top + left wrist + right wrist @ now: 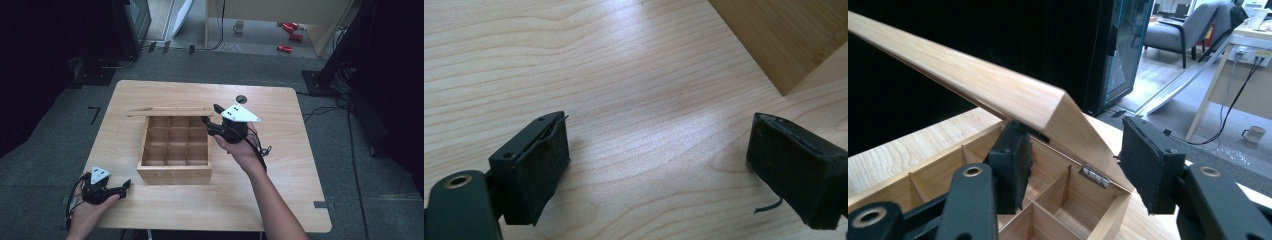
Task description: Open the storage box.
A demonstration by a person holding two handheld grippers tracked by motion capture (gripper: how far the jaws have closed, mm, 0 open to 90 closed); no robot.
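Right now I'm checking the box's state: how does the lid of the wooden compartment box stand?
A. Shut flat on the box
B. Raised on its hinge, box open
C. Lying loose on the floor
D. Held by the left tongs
B: the lid tilts up from its hinge over the open compartments of the box, with the right tongs at its corner.

Both grippers are black: the left gripper (126, 185) and the right gripper (210, 116) each carry a grey three-cornered plate with dark dots on top. Black cables trail back along bare forearms. The pads (544, 165) are fuzzy black blocks on screwed brackets with brass-ringed holes.
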